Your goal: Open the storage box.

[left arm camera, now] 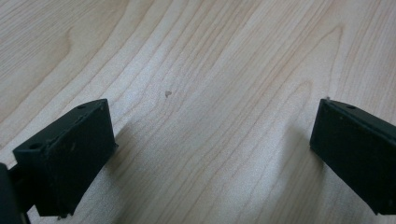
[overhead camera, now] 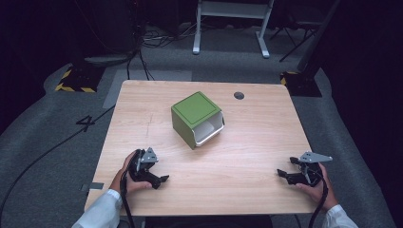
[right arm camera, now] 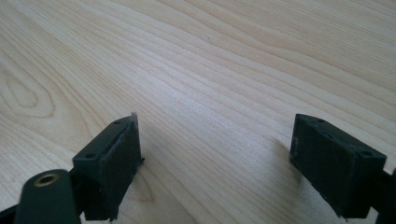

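We see two grippers and one box on one wooden table [overhead camera: 157,95], left gripper [overhead camera: 164,179] resting near the front-left edge with jaws wide apart, green box [overhead camera: 196,118] mid-table between them, tipped, white lining visible inside, right gripper [overhead camera: 280,173] front-right, jaws spread, holding nothing.

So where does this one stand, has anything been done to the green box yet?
Nothing looks done. The green box sits mid-table with its white drawer only slightly out, untouched. In hand: nothing; the left gripper and right gripper rest near the table's front edge, both open over bare wood, well apart from the box. Reaching it and handling the drawer all remains, as far as I can judge.
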A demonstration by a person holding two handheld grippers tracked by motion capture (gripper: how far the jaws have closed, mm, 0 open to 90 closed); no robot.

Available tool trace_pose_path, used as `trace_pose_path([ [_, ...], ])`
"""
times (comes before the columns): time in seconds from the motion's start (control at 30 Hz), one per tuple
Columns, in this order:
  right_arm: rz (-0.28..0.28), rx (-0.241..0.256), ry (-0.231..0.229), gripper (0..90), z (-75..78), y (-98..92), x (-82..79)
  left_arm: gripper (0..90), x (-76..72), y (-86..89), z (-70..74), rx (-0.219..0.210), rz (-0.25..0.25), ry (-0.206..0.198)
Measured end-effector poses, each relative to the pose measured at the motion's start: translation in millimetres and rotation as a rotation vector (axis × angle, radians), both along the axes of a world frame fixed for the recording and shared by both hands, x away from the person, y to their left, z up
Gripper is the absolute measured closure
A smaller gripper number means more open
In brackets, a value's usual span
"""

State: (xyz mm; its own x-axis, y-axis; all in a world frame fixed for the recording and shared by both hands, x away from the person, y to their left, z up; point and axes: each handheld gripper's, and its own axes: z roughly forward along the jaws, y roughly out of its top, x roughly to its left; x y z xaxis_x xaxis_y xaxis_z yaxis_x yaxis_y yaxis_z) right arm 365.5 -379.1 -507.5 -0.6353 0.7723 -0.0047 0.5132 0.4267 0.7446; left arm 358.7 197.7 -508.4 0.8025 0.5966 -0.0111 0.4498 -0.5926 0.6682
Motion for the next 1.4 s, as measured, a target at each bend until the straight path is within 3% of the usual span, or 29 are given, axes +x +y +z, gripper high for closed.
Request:
trace_pose_path([
  [0.5,-0.001,0.000,0.000,16.4,0.0,0.1,0.0,0.8,5.8,-20.4,1.1,0.004,-0.019,0.001],
  [0.6,0.000,0.000,0.000,16.4,0.0,0.0,0.0,14.0,6.4,-23.9,3.1,-0.007,-0.019,-0.003],
  [0.63,0.000,0.000,0.000,16.4,0.0,0.0,0.0,19.9,6.2,-27.1,5.9,-0.021,-0.069,0.000],
  [0.7,0.000,0.000,0.000,16.4,0.1,0.0,0.0,17.7,6.7,-29.6,9.8,-0.045,-0.075,0.006],
  [0.8,0.000,0.000,0.000,16.4,0.0,0.0,0.0,17.2,6.5,-32.6,17.9,-0.078,-0.079,-0.016],
  [0.9,0.000,0.000,0.000,16.4,0.0,0.0,0.0,17.3,3.9,-38.2,25.2,-0.068,-0.085,-0.050],
  [1.07,0.000,0.000,0.000,16.4,0.0,0.0,0.0,19.3,1.6,-47.9,33.8,-0.065,-0.102,-0.073],
  [1.13,0.000,0.000,0.000,16.4,0.0,0.0,0.0,19.2,2.1,-56.5,40.8,-0.086,-0.120,-0.093],
  [1.4,0.000,0.000,0.000,16.4,0.0,0.0,0.0,20.9,6.3,-84.1,57.8,-0.102,-0.158,-0.147],
])
